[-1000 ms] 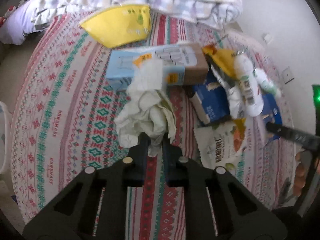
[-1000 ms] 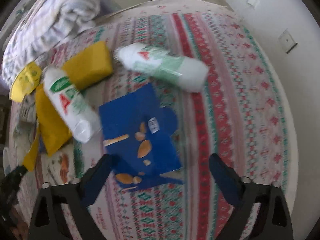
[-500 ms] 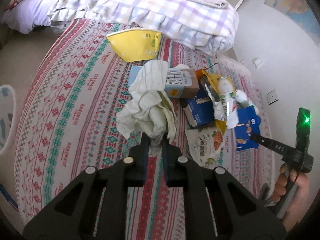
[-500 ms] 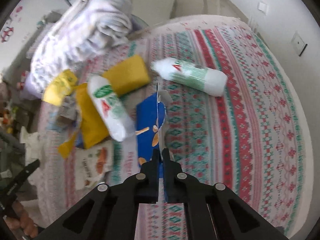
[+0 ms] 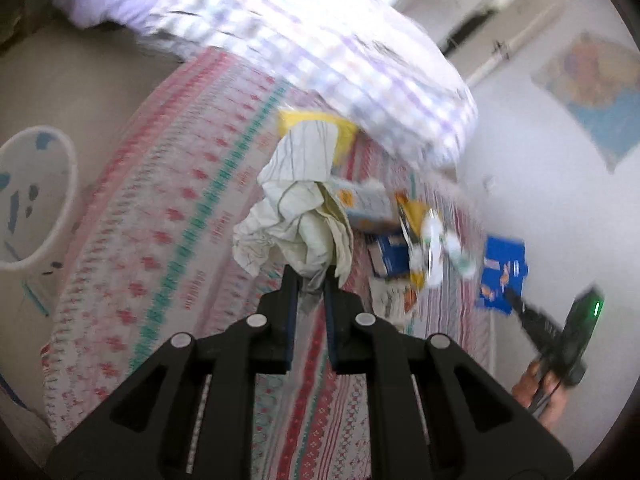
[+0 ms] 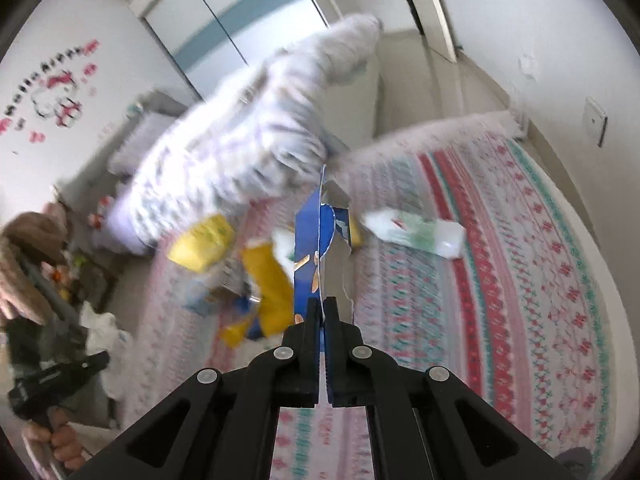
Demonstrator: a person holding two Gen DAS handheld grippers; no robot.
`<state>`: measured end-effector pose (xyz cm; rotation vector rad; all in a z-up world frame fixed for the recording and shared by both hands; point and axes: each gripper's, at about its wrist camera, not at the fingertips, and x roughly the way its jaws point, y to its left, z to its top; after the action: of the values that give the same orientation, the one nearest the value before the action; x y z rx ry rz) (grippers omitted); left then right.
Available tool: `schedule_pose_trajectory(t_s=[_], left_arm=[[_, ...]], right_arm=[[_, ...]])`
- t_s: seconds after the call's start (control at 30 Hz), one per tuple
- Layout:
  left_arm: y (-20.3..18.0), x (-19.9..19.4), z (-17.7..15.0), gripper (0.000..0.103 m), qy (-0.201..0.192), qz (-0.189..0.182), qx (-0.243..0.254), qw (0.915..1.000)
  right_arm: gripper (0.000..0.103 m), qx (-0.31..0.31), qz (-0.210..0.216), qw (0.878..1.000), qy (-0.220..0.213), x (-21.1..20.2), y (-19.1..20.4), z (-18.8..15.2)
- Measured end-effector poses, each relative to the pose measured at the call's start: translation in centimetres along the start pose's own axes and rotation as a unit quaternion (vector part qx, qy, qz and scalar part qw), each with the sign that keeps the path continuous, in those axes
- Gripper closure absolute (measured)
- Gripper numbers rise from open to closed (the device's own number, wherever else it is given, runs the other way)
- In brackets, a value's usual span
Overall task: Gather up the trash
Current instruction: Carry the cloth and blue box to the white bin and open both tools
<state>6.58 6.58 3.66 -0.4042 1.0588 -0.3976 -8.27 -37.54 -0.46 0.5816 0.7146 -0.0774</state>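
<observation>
Two pieces of trash are lifted above the bed. The left gripper [image 5: 307, 280] has its fingers closed on the lower end of a crumpled white paper wad [image 5: 298, 224], which stands up from the fingertips over the patterned bedspread [image 5: 160, 248]. The right gripper [image 6: 320, 308] has its fingers pressed almost together on the bottom edge of a torn blue snack packet [image 6: 308, 248], which rises upright and edge-on from the fingertips; the left view shows the same blue packet [image 5: 502, 272] at the tip of the right gripper, in the air near the white wall. More trash lies on the bedspread below: a white bottle with a green label [image 6: 416, 232] on its side to the right of the packet, a yellow bag [image 6: 202, 242] near the folded checked quilt [image 6: 248, 148], a second yellow wrapper [image 6: 270, 284], and a light blue carton [image 5: 368, 204] just behind the paper wad. A round white bin [image 5: 34, 200] stands on the floor beside the bed, at the left edge of the left view. Both views are blurred, so the small wrappers in the pile are hard to tell apart.
</observation>
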Motion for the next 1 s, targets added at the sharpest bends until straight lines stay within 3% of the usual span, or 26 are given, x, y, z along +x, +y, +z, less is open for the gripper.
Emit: schedule_pose_trajectory(t_s=[0.13,0.27,0.5,0.73,0.83,0.87,0.9,1.0], left_arm=[[5.7,-2.1,1.9,0.089,-0.027,0.029,-0.078,0.9961],[11.6,-2.8,2.8,0.089,-0.033,0.037,-0.169,0.9844],[17.5,-4.5,3.2,0.089,-0.058,0.06,-0.26,0.9619],[21.7,-5.6,3.9,0.088,-0.074,0.095,-0.29,0.9494],[23.3,-5.1,4.3,0.084,-0.06,0.085,-0.305,0.9467],[23.8,-5.1,4.5,0.081,-0.052,0.086,-0.31,0.9455],[24.2,-5.0,4.6,0.071,-0.051,0.087,-0.317,0.9432],[25.4,-6.0,4.7,0.032,-0.072,0.084,-0.337,0.935]], right_arm=[[0.101,0.023,0.118,0.992,0.037,1.1,2.5,-0.7],[0.101,-0.018,0.16,0.983,0.09,4.3,8.4,-1.9],[0.101,-0.091,0.192,0.964,0.16,10.4,19.2,-4.1],[0.1,-0.134,0.235,0.936,0.226,17.6,31.5,-7.9],[0.1,-0.166,0.234,0.928,0.239,20.6,37.1,-9.6],[0.1,-0.172,0.234,0.926,0.242,21.3,38.3,-10.0],[0.1,-0.176,0.233,0.924,0.245,22.1,39.5,-10.4],[0.097,-0.18,0.216,0.926,0.254,24.9,42.4,-11.5]])
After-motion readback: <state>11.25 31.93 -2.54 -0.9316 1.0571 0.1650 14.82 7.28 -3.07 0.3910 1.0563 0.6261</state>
